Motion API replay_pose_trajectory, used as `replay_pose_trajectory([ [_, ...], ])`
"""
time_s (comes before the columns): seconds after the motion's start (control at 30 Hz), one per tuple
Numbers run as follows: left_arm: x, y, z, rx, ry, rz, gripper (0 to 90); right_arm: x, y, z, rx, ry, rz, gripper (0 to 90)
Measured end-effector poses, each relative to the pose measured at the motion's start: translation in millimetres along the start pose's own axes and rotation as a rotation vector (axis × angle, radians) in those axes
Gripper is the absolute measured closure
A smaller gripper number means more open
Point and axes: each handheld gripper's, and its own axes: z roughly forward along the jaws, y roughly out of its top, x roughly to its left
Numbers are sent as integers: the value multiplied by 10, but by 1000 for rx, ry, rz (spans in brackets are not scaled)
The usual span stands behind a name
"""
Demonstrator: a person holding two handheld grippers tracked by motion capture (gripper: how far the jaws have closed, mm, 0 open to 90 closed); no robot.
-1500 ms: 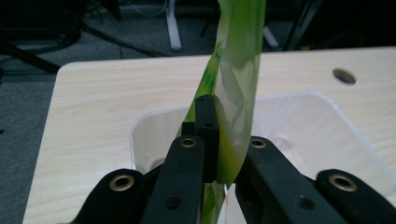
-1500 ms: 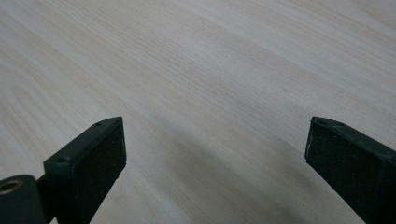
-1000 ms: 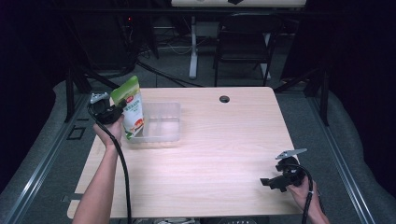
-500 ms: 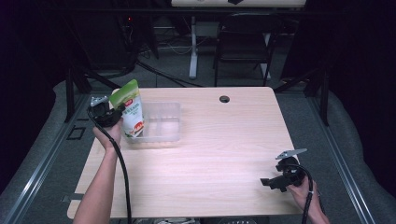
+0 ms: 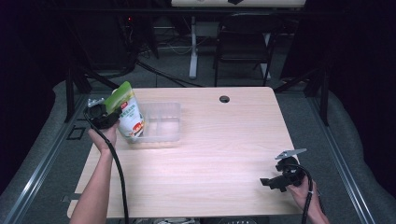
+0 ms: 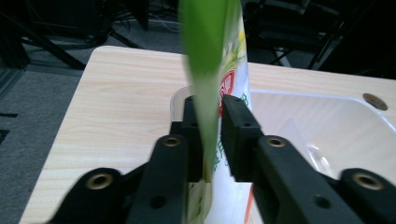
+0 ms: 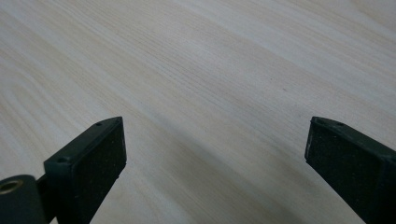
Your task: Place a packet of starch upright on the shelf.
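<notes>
Field note, pouch going into the bin.

My left gripper sits at the near-left end of the clear plastic bin, on the left part of the table. Between its jaws stands a green-and-white pouch, tilted, top leaning away to the left, bottom down at the bin's left end. I cannot tell whether the base already rests on the bin floor.

In the left gripper view the pouch runs edge-on up through the jaws. The left pad touches the film; on the right side I read a thin gap. The jaws have just been opening, with the pouch between them, so I judge this a release rather than a grip: the pinch is slackening and the bin wall and the pouch's own stiffness are taking over.

Why held by the upper flat part: I think it keeps the bulky bottom free to settle into the bin first.

My right gripper rests at the near-right corner of the table, well apart from the bin. In its own view the jaws stand spread wide over bare wood, nothing between them. It is parked, I judge, to keep clear of the left hand's work.

Risk: the leaning pouch may tip over the rim once freed.
</notes>
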Motion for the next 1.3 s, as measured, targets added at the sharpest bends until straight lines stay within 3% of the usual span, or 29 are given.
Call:
replay_pose_trajectory([
  [0.07,-11,7,6,9,12,10,719,2,-1,0,-5,5,3,48],
  [0.27,-13,28,2,64,31,33,403,-8,-5,-13,-9,-3,2,47],
  [0.47,35,59,-79,82,51,23,175,-3,-3,-13,-11,3,4,48],
  [0.53,59,74,-120,78,41,17,151,0,0,-7,-7,7,2,47],
  [0.83,28,188,-351,84,50,65,66,-2,-2,-19,-8,-4,2,47],
  [1.07,-14,237,-599,112,16,79,20,12,-1,-17,-18,-1,4,47],
  [1.3,-118,212,-907,109,-2,132,2,12,0,-35,-8,-1,-2,46],
])
